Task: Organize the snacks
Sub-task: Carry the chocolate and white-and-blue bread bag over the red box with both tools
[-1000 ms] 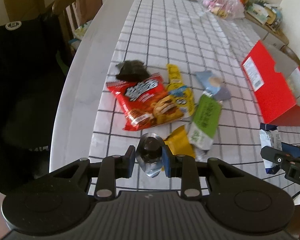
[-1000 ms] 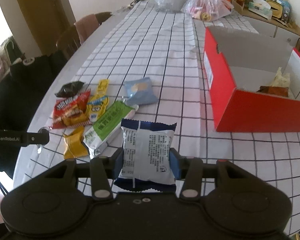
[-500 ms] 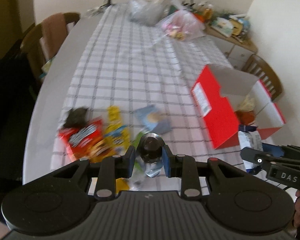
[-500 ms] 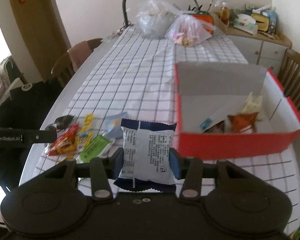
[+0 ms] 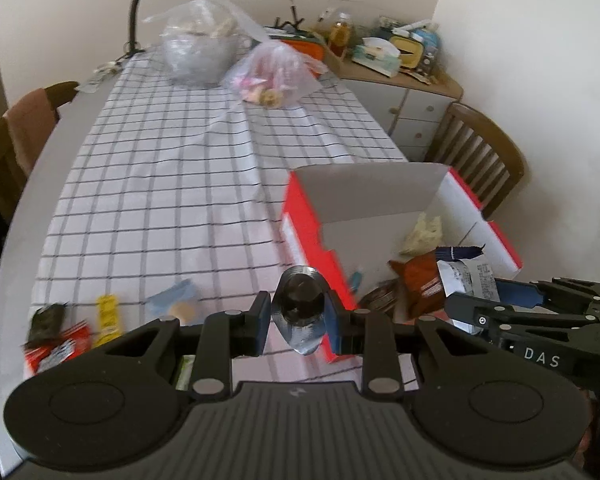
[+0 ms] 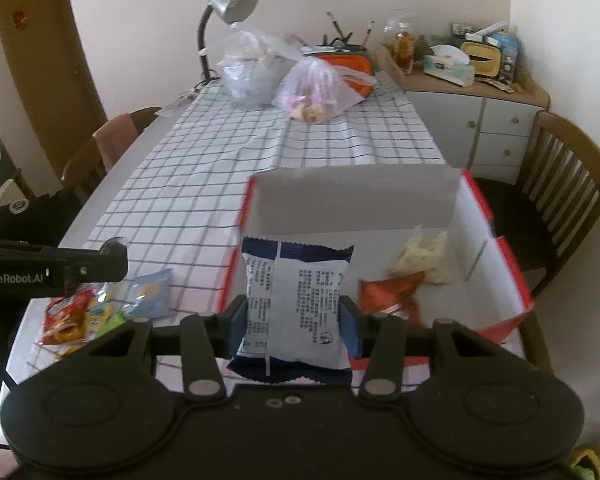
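Both hands are carrying loads: the right gripper [image 6: 292,320] is pinching a white packet [image 6: 294,304] upright, long axis vertical, fingers clamped on its sides, while the left gripper [image 5: 298,316] is squeezing a small silver packet [image 5: 300,312]. The red box [image 6: 500,248] is sitting straight ahead of the right fingers, open top facing up; the right hand is looking nearer, the left hanging by the box's near corner, loose snacks [image 5: 60,340] lying off left on the counter [image 5: 160,200]
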Available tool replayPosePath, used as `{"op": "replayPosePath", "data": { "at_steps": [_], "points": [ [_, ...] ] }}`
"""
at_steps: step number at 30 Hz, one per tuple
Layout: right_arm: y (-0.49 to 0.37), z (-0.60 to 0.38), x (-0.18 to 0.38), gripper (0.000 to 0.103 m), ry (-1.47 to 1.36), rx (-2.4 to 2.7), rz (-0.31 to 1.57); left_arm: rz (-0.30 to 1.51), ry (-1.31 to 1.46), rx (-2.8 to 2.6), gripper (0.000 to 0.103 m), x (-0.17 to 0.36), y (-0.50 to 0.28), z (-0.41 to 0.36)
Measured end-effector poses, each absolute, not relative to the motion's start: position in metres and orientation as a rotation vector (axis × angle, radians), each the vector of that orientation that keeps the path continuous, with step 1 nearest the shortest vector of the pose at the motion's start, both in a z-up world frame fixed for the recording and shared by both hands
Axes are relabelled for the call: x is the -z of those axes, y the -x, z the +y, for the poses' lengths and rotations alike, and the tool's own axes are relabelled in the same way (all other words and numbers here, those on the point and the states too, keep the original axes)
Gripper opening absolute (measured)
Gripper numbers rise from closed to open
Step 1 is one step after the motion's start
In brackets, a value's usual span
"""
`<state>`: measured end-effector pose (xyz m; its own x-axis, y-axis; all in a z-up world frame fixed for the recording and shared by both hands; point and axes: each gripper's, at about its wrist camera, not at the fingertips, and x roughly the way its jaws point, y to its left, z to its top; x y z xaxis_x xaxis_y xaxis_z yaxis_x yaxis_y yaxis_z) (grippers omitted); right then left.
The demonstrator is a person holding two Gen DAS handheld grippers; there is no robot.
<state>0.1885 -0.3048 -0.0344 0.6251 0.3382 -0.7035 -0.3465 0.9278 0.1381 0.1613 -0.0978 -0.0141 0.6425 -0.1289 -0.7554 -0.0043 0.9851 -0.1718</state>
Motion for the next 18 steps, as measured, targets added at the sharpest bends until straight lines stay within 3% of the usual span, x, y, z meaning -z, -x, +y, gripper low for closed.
{"op": "replayPosePath", "data": {
  "at_steps": [18],
  "points": [
    [-0.280, -0.399, 0.066, 0.047, 0.008, -0.318, 0.890, 0.981, 0.143, 0.084, 0.028, 0.036, -0.270, -0.199]
  ]
}}
